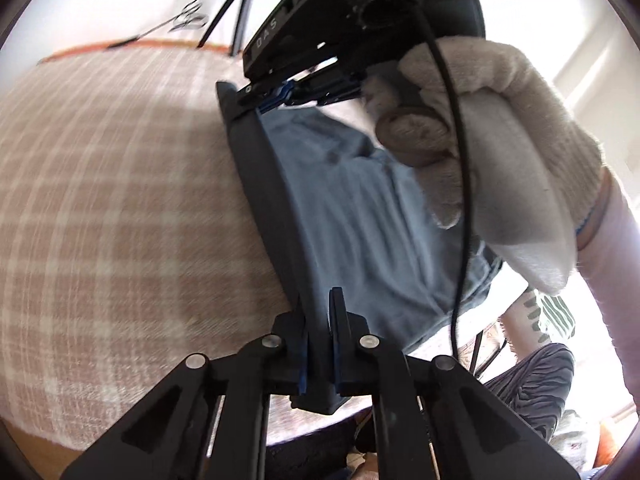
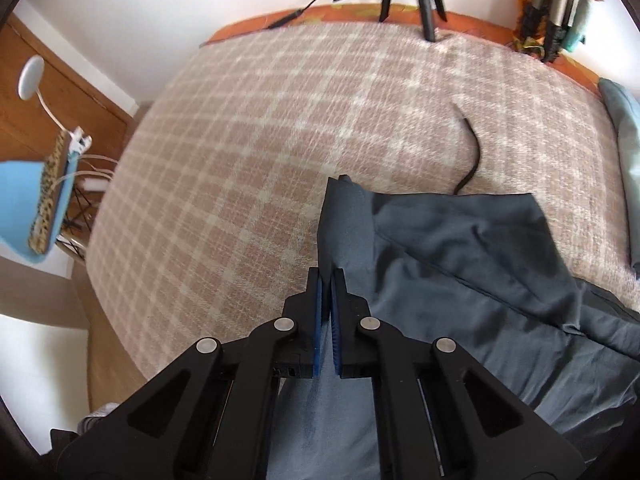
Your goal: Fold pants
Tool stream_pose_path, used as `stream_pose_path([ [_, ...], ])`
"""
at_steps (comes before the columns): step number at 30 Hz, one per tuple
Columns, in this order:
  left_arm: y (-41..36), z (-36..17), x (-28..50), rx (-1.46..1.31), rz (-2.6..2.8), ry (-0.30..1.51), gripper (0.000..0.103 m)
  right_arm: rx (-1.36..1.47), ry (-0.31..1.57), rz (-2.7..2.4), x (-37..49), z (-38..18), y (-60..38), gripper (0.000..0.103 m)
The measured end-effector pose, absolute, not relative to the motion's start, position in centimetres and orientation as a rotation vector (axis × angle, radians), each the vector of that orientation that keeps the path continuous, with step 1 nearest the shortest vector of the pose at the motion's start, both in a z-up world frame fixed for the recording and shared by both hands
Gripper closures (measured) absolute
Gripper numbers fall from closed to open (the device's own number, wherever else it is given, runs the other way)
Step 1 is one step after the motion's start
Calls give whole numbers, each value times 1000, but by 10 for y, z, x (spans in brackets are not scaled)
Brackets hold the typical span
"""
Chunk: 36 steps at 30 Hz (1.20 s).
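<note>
- We work over a bed covered by a pink-and-cream plaid blanket (image 2: 248, 128), an orange border along its far edge and tripod legs (image 2: 428, 4) standing there.
- The blue-grey pants (image 2: 472, 264) lie toward the blanket's near right corner — one edge raised off it.
- Our right gripper (image 2: 327, 304) has its tongs pressed together on that raised edge of cloth.
- Our left gripper (image 1: 318, 320) is likewise clamped on the pants' dark edge, the cloth stretched taut to the right gripper.
- A gloved hand (image 1: 500, 152) holds the right gripper, a black cable (image 1: 460, 200) trailing beside it.
</note>
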<state>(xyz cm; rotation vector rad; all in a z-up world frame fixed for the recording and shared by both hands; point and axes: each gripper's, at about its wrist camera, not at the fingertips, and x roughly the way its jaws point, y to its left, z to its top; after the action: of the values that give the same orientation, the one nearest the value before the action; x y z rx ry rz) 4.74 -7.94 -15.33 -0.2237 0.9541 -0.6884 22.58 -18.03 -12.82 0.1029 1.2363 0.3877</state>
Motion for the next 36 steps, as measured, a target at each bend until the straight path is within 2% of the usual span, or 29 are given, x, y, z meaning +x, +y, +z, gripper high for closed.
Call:
stream_pose_path([
  [17,-178,-112,36,-141,-910,868,99,281,1034,282,181,-64,-335,99],
  [27,-281,-103,38,-79,-1073,903,101,395,959,155,145,-68,-465,99],
  [36,-353,-111,43,-63,-1159,937,101,425,952,71,131,-82,-544,99],
])
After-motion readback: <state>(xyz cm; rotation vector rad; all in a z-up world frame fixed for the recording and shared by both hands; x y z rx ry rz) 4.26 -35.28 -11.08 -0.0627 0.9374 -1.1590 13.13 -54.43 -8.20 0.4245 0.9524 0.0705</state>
